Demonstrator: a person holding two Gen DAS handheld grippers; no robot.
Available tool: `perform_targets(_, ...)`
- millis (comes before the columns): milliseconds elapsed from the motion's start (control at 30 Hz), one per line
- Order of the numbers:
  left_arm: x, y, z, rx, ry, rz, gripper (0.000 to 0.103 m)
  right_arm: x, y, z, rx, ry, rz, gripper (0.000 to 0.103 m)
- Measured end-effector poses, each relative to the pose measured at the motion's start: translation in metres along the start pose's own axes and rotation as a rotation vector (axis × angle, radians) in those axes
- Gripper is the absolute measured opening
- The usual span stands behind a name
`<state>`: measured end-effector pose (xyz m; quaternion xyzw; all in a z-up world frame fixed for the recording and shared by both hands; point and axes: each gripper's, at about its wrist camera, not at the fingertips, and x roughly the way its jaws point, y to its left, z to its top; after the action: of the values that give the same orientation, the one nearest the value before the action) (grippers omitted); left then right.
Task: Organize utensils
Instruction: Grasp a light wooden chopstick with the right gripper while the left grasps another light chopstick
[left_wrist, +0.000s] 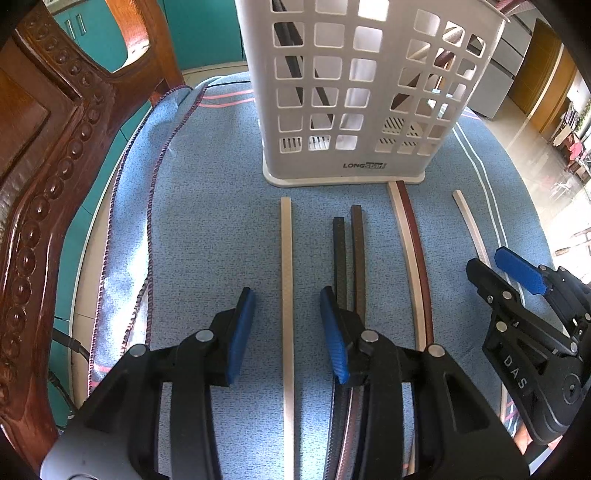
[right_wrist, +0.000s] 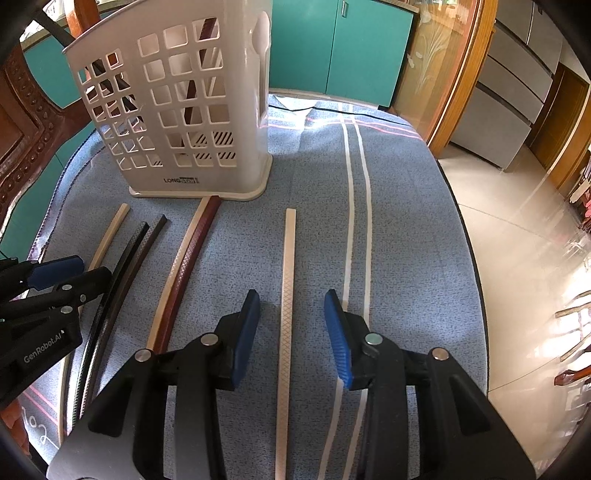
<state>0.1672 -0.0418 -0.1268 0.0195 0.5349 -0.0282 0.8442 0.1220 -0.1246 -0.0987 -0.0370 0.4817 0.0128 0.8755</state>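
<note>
A round table is covered by a blue cloth (left_wrist: 207, 206) with white and pink stripes. On it stands a tall white plastic basket (left_wrist: 354, 96) full of square holes, with a few dark sticks already leaning inside. In front of the basket, chopsticks lie side by side on the cloth. The left gripper (left_wrist: 287, 332) has black arms and blue pads, and its fingers are apart, with one cream chopstick (left_wrist: 286, 280) lying between them, not squeezed. Just beside it lie a black chopstick (left_wrist: 339, 254) and a dark brown chopstick (left_wrist: 357, 254). The right gripper (right_wrist: 291, 334) also has its fingers apart, over another cream chopstick (right_wrist: 287, 280). A cream and dark red pair (right_wrist: 184, 266) lies near it.
</note>
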Motion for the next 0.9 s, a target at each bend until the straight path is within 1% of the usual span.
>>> perform_targets(533, 0.0008, 0.0041, -0.0005, -0.003, 0.0, -0.001, 0.041, -0.0021, 0.0023, -0.0024, -0.01, -0.005, -0.007, 0.038)
perform_targets(567, 0.0008, 0.004, -0.0004, -0.003, 0.0, -0.002, 0.041, -0.0025, 0.002, -0.0025, -0.011, -0.004, -0.005, 0.037)
perform_targets(600, 0.0008, 0.0038, -0.0005, -0.003, 0.0, -0.001, 0.041, -0.0028, 0.0016, -0.0022, -0.009, 0.001, 0.013, 0.024)
perform_targets(633, 0.0008, 0.0038, -0.0005, -0.003, 0.0, -0.001, 0.041, -0.0031, 0.0014, -0.0017, -0.003, 0.007, 0.05, 0.019)
perform_targets(667, 0.0008, 0.0038, -0.0005, -0.003, 0.0, -0.001, 0.041, -0.0038, 0.0017, -0.0011, -0.003, 0.01, 0.058, 0.01)
perform_targets(700, 0.0007, 0.0038, -0.0004, -0.003, 0.0, -0.001, 0.041, -0.0042, 0.0029, -0.0012, -0.007, 0.011, 0.058, 0.007)
perform_targets(800, 0.0007, 0.0037, -0.0003, -0.004, 0.0, -0.002, 0.041, -0.0047, 0.0027, -0.0013, 0.0, 0.004, 0.06, 0.006)
perform_targets(900, 0.001, 0.0044, -0.0004, -0.005, 0.001, -0.002, 0.041, -0.0051, -0.0009, -0.001, 0.027, 0.0, 0.086, 0.006)
